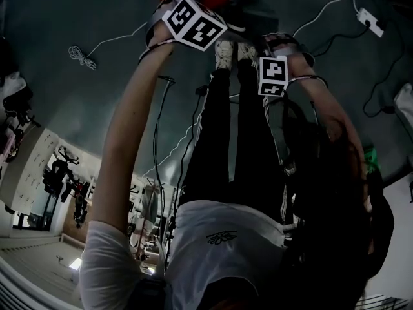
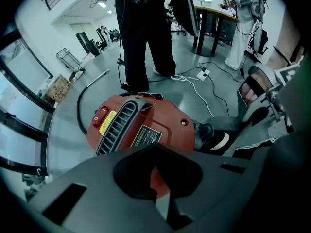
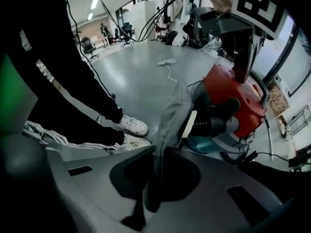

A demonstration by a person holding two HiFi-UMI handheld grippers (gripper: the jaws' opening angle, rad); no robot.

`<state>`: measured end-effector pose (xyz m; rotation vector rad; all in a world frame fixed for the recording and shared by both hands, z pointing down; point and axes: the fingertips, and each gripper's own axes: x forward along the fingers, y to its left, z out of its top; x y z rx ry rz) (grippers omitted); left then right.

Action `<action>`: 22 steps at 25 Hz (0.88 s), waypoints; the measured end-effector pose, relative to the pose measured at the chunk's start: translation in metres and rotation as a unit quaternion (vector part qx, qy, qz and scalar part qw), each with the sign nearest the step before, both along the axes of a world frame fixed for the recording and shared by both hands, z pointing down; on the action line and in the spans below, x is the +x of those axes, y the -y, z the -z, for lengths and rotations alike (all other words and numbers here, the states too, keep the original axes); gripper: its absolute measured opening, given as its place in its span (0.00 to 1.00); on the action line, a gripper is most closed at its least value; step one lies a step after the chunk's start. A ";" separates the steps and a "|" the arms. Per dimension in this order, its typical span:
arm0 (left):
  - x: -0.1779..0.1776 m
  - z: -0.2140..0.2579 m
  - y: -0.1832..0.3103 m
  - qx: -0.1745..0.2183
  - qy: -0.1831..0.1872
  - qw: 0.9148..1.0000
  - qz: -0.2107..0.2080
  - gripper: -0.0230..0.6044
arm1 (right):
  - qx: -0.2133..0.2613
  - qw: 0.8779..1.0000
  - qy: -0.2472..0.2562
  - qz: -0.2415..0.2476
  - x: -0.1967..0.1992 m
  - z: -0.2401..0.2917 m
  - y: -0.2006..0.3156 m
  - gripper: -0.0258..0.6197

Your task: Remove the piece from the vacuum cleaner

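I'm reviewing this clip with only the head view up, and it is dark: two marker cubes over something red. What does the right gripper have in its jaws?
Observer: The right gripper is shut on a grey fabric piece.
Operator: Where does that fabric lead?
Observer: Up to the side of the red round-bodied vacuum cleaner, beside a black ribbed part. It does not look free yet.
Operator: And the left gripper?
Observer: The left gripper has its jaws together with nothing between them, tips down at the vacuum's red top.
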<state>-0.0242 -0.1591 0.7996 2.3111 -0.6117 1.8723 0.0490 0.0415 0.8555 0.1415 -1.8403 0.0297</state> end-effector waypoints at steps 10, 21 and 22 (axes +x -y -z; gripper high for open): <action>-0.002 0.002 0.001 0.003 0.000 1.000 0.004 0.04 | -0.008 1.000 0.003 -0.027 -0.023 -0.025 -0.020 0.08; -0.001 0.003 0.002 0.003 -0.018 1.000 0.020 0.04 | -0.086 0.987 0.017 -0.135 -0.034 -0.020 -0.032 0.08; -0.001 0.003 0.003 0.004 -0.022 1.000 0.023 0.04 | -0.079 0.986 0.025 -0.144 -0.035 -0.016 -0.022 0.08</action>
